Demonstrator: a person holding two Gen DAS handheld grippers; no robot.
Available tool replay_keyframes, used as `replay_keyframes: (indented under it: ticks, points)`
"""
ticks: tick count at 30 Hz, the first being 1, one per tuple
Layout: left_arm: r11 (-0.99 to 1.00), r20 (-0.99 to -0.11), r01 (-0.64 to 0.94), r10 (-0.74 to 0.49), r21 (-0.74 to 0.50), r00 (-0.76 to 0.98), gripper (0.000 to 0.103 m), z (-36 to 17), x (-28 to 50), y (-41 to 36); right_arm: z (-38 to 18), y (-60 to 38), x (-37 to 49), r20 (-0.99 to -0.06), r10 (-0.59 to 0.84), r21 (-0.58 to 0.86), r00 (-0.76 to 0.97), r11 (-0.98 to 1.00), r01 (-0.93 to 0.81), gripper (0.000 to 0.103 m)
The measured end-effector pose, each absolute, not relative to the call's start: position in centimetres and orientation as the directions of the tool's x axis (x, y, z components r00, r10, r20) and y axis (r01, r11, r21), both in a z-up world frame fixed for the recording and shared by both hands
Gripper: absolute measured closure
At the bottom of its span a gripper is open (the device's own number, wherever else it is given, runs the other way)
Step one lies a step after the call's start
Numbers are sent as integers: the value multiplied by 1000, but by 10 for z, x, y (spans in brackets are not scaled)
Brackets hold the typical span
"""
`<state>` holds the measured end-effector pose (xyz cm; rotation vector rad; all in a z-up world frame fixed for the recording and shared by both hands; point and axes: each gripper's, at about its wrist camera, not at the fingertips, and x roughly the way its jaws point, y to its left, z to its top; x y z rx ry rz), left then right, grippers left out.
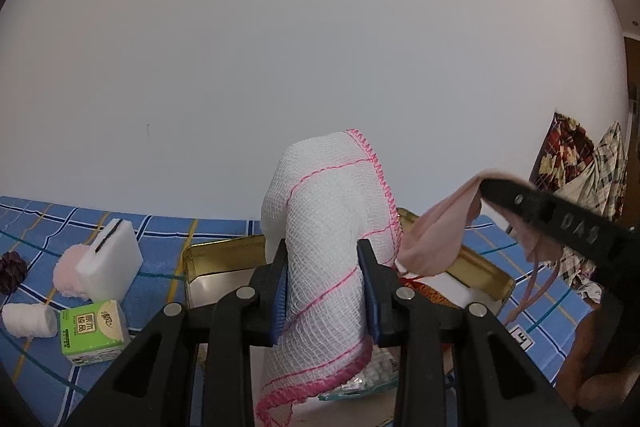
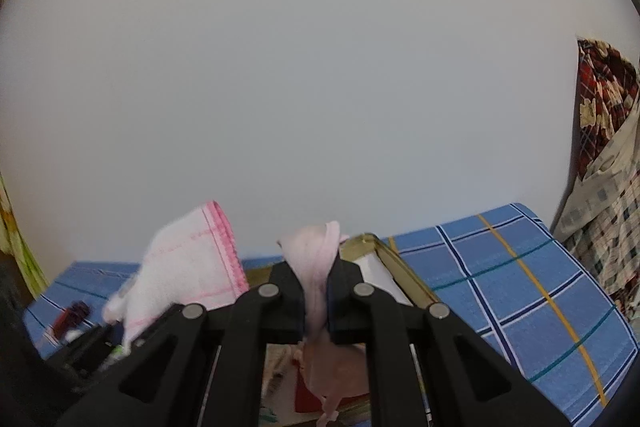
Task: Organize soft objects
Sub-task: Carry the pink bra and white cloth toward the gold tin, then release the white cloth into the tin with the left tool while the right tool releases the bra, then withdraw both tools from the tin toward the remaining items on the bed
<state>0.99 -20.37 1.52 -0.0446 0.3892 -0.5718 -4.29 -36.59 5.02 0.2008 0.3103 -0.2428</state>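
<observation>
On the blue checked cloth (image 1: pixel 160 247) lie a gauze roll (image 1: pixel 29 319), tissue pack (image 1: pixel 94 331) and sponge (image 1: pixel 110 261). The left gripper (image 1: pixel 323 291) clamps a white gauze cloth (image 1: pixel 324 227) above the gold tin (image 1: pixel 224 255). The right gripper (image 2: pixel 314 297) pinches a pink fabric (image 2: pixel 316 259).

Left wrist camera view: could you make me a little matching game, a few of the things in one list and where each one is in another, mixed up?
Things:
1. white gauze cloth with pink stitching
2. pale pink fabric
3. green tissue pack
4. white foam block

Places:
A. lying on the blue checked cloth, nearest the camera on the left
B. pinched in the right gripper
C. clamped in the left gripper
D. standing against a fluffy pink puff

Pairs: 1-C, 2-B, 3-A, 4-D
</observation>
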Motion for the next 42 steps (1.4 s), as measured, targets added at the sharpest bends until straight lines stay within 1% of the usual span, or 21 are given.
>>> replay_keyframes:
  ticks: [4,8,11,13,14,15,16,17,18,20,23,27,31,35,42]
  points:
    - [849,-365,511,-522,-136,770,69,12,11,-206,37,-365,-33,-375,-227,124,899,949,291,96]
    - [858,-392,497,-504,-128,769,69,8,13,-207,29,-365,-28,-417,-226,122,880,946,301,96]
    - [864,-409,491,-490,-113,770,69,5,14,-209,26,-363,-26,-433,-224,114,873,947,299,93]
    - [866,-416,490,-482,-94,771,63,3,13,-211,25,-363,-27,-433,-227,123,872,944,306,92]
    - [869,-414,489,-475,-79,777,50,3,11,-212,26,-363,-28,-433,-223,134,873,942,307,78]
    - [872,-409,485,-467,-66,784,33,4,8,-212,27,-365,-31,-436,-227,149,871,936,318,47]
    - [875,-401,481,-463,-63,790,25,5,6,-211,29,-366,-34,-428,-235,166,873,929,331,30]
    - [879,-387,472,-458,-64,801,16,7,2,-210,30,-367,-39,-405,-241,185,882,923,337,8]
    - [885,-376,461,-450,-66,810,14,8,1,-208,33,-367,-44,-377,-251,200,892,918,343,6]
    - [894,-368,443,-434,-64,823,13,10,-1,-205,38,-368,-52,-343,-260,216,903,914,345,6]
    - [902,-379,428,-418,-61,826,13,10,0,-203,44,-371,-59,-314,-280,241,907,901,362,5]
    - [904,-385,424,-411,-55,826,13,8,-2,-199,42,-379,-57,-327,-283,272,902,886,377,4]
    - [922,-355,386,-372,-35,858,13,12,-6,-187,38,-377,-54,-350,-325,242,878,874,420,4]
    - [928,-358,367,-362,-56,861,13,11,-1,-176,35,-374,-52,-354,-361,211,863,868,450,4]
    - [939,-359,344,-331,-30,873,13,8,-2,-166,30,-362,-50,-353,-422,147,835,856,495,2]
